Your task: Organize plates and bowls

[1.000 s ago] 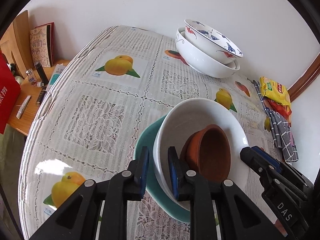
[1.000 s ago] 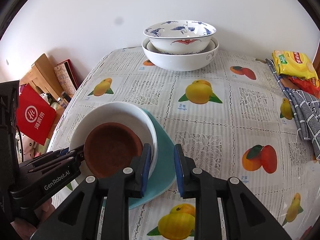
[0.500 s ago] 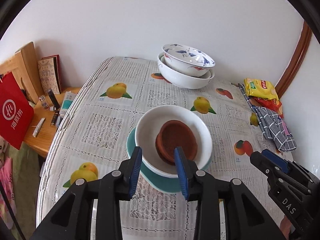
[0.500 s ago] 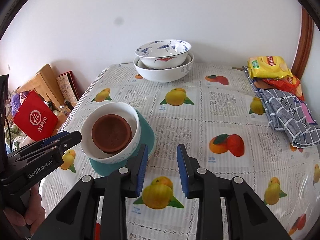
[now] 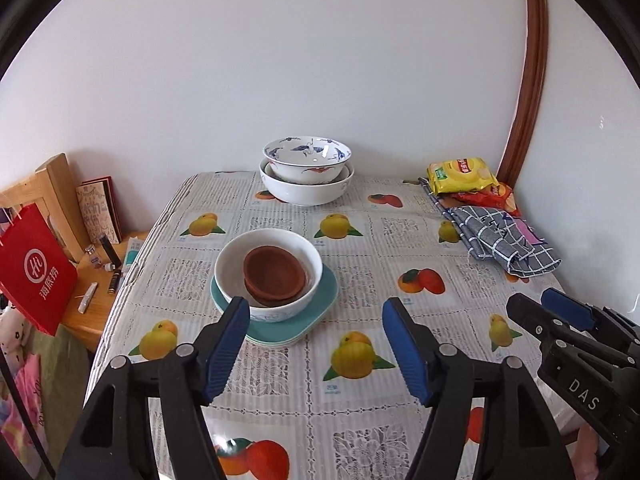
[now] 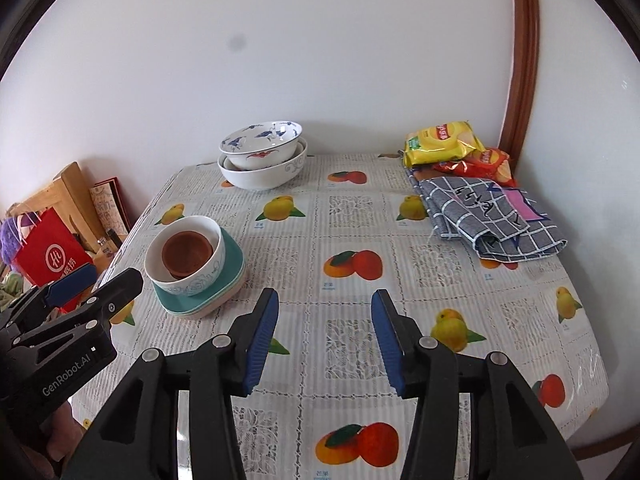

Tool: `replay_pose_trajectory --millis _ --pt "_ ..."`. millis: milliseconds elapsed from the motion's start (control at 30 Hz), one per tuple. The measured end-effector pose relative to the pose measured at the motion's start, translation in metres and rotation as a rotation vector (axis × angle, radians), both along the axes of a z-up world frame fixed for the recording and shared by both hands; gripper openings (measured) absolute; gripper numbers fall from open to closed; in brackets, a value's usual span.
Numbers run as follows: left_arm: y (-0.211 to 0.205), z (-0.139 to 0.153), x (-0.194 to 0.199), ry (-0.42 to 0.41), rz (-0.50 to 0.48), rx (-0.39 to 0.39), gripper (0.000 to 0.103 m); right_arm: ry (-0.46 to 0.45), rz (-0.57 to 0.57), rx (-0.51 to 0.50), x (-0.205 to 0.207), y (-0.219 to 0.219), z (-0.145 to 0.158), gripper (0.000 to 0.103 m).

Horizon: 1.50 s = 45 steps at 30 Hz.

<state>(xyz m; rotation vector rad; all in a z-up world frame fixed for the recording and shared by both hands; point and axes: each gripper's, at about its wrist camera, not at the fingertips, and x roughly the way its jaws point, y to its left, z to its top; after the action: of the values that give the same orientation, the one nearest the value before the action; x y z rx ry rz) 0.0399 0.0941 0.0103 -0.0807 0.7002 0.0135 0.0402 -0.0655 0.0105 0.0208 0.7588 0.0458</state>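
Hovering wide apart and empty, both grippers' fingers (image 5: 228, 340) overlook fruit-print tablecloth (image 5: 400, 240).

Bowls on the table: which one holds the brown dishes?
The plain white bowl sitting on the teal plates, nearest the grippers; the blue-patterned bowl is nested in a larger white bowl by the wall.

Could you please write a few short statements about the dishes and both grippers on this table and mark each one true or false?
1. The brown dish sits inside the white bowl. True.
2. The left gripper is shut on the teal plate. False: its jaws are open and empty.
3. The patterned bowl is nested in a larger white bowl. True.
4. The right gripper holds the checked cloth. False: it is open, apart from it.
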Motion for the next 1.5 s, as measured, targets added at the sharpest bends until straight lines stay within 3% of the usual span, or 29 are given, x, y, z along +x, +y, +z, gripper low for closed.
replay_pose_trajectory --millis 133,267,367,467,533,1500 --pt "-0.012 0.002 -0.015 -0.005 -0.008 -0.013 0.073 -0.03 -0.002 -0.008 -0.021 -0.013 0.003 0.076" --pt "-0.02 0.001 -0.026 -0.013 0.004 -0.01 0.075 -0.052 -0.021 -0.025 -0.036 -0.023 0.002 0.087" --pt "-0.022 0.0 -0.031 -0.006 0.005 -0.02 0.078 -0.044 -0.034 0.004 -0.042 -0.031 0.001 0.088" --pt "-0.026 0.001 -0.037 -0.021 0.011 -0.006 0.085 -0.059 -0.051 -0.055 -0.048 -0.032 0.001 0.089" --pt "-0.029 0.002 -0.039 -0.022 0.009 -0.007 0.089 -0.05 -0.042 -0.039 -0.052 -0.034 0.0 0.089" --pt "-0.044 -0.001 -0.049 -0.009 0.002 0.001 0.09 -0.035 -0.087 0.0 -0.064 -0.054 -0.002 0.089"
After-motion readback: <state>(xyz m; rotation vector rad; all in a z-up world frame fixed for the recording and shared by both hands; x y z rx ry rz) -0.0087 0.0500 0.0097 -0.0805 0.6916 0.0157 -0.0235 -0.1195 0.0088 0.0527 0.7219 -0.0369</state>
